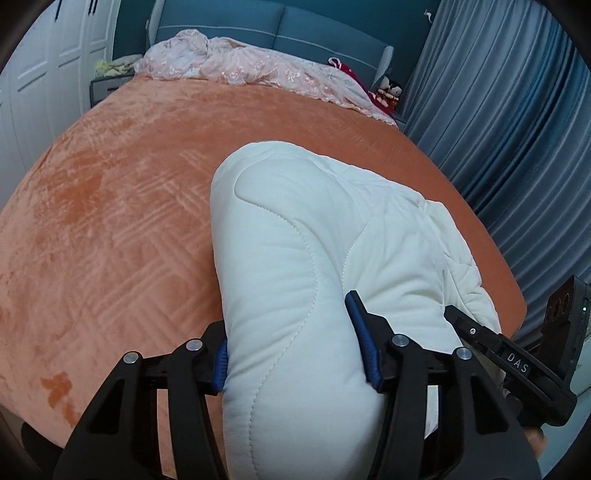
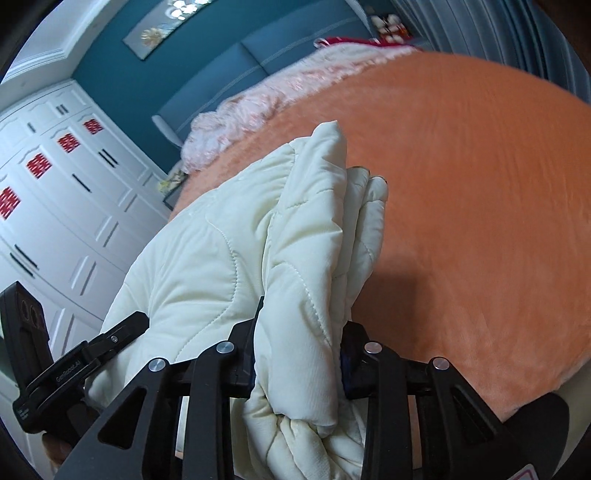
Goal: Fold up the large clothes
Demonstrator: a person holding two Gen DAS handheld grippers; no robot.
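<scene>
quilted jacket [image 1: 295, 258]: cream white, wavy stitch lines
bedspread [image 1: 110, 221]: orange plush, faint embossed diagonal lattice
blanket [image 1: 236, 66]: pale pink, floral embroidery, lacy edge
headboard [image 1: 258, 26]: teal, thin white piping lines
curtain [image 1: 509, 122]: blue-grey, vertical pleats
wardrobe [image 2: 74, 206]: white panelled doors, black bar handles, red cut-out decals
wall [image 2: 122, 81]: dark teal
left gripper [image 1: 297, 354]: black frame, blue ribbed pads, silver rivets
right gripper [image 2: 299, 354]: black, silver rivets
garment by headboard [image 1: 347, 70]: dark red

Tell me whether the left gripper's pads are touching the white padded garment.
Touching. The left wrist view shows both blue pads pressed into the white padded garment, which bulges between them.
</scene>
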